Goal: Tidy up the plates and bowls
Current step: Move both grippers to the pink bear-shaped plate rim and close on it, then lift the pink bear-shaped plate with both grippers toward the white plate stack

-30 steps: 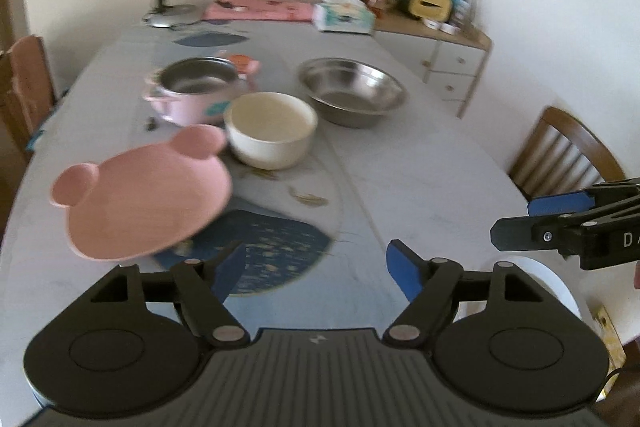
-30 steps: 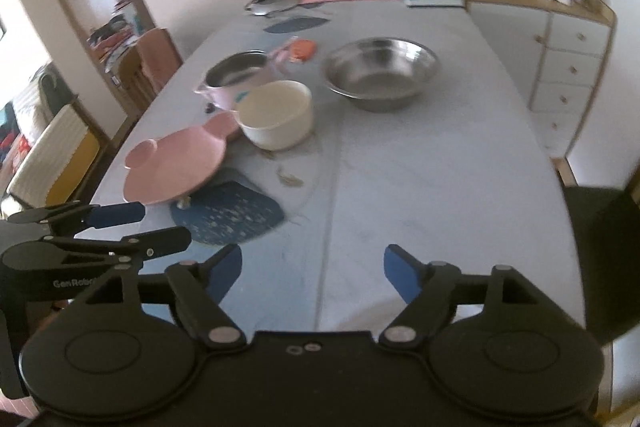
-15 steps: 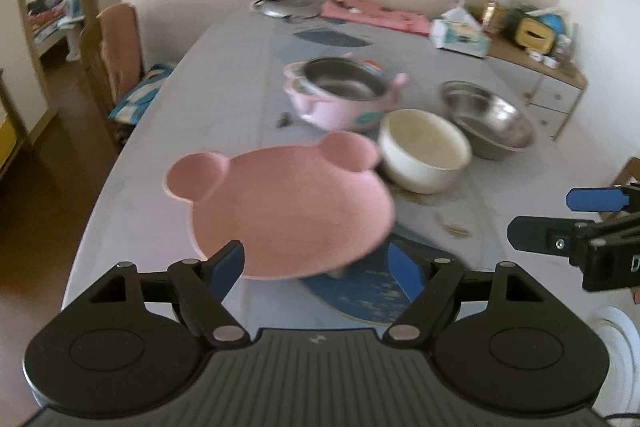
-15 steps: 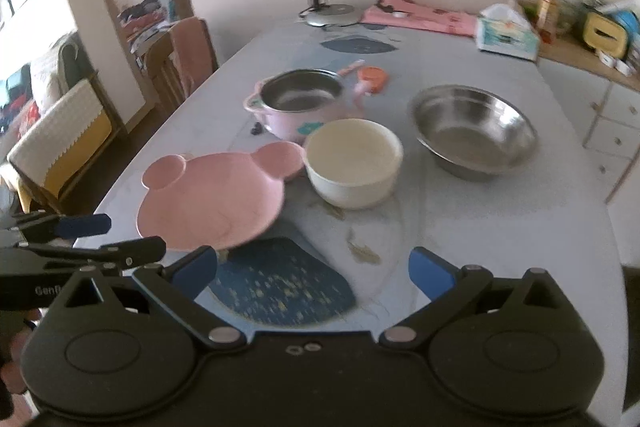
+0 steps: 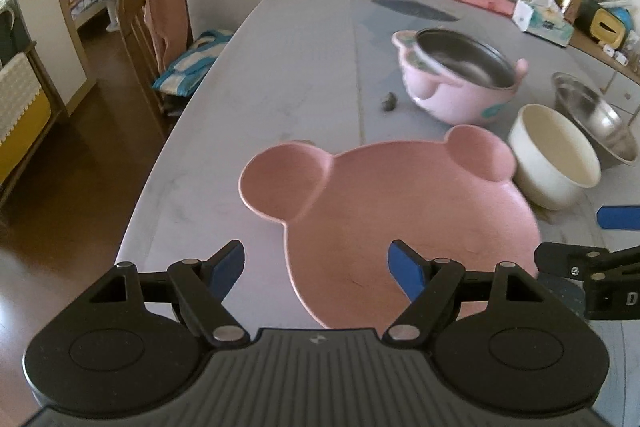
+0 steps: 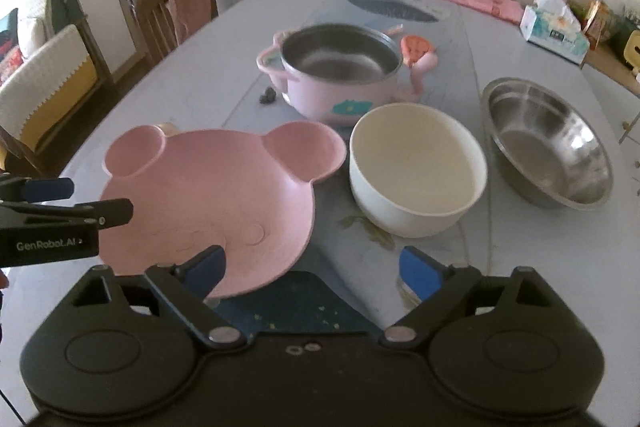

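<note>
The pink bear plate [image 6: 208, 203] lies on the worktop [image 6: 520, 267], its near edge over a dark blue mat [image 6: 304, 303], with the white bowl [image 6: 418, 175] just beside it at three o'clock and the pink pot [image 6: 340, 75] at one o'clock. The left gripper [image 5: 318, 265] has its jaws spread wide at the plate's near rim, holding nothing; the right gripper [image 6: 312, 267] is likewise released. To take the plate well, I'd slide one jaw under the raised rim, close firmly, and lift level, clear of the bowl.
</note>
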{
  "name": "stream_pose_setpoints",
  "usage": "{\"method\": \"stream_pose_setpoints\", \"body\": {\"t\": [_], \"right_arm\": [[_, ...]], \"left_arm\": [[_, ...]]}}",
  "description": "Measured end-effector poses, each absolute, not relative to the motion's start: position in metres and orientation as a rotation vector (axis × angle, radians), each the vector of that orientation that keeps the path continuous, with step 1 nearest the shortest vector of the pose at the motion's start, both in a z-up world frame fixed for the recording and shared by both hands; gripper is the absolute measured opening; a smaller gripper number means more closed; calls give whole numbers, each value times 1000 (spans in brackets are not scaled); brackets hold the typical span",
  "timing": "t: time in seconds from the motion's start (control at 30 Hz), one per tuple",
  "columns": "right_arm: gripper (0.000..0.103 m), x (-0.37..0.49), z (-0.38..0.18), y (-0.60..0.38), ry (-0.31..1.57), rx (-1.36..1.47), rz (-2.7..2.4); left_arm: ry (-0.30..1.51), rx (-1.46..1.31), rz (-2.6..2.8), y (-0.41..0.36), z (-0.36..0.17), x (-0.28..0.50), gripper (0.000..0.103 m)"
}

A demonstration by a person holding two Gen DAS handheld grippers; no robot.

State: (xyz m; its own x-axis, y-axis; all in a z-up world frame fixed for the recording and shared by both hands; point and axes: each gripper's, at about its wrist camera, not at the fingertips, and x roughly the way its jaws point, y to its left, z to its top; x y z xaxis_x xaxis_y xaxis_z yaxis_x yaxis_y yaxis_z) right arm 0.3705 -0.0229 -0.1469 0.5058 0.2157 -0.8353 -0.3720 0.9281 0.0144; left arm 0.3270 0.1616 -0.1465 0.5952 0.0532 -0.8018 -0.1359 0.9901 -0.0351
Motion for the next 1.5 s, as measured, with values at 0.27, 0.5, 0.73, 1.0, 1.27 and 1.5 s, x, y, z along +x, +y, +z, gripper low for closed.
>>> {"method": "stream_pose_setpoints", "body": {"t": [0.27, 0.5, 0.73, 1.0, 1.27, 1.5], "right_arm": [[71, 393, -170, -15, 1060, -150, 307], [51, 402, -175, -17, 1092, -132, 298], [30, 403, -175, -12, 1114, -102, 329], [17, 398, -170, -8, 1107, -100, 310], [14, 384, -150, -15, 1075, -76, 312], [13, 366, -134, -20, 1041, -69, 328]], "left_arm": [[983, -136, 123, 177, -165, 344, 78], [1000, -163, 118, 179, -167, 348, 56], [1015, -196, 100, 182, -167, 349, 28], [1012, -187, 98, 178, -163, 346, 17], [999, -176, 93, 175, -149, 331, 17], [977, -179, 84, 174, -134, 313, 17]]}}
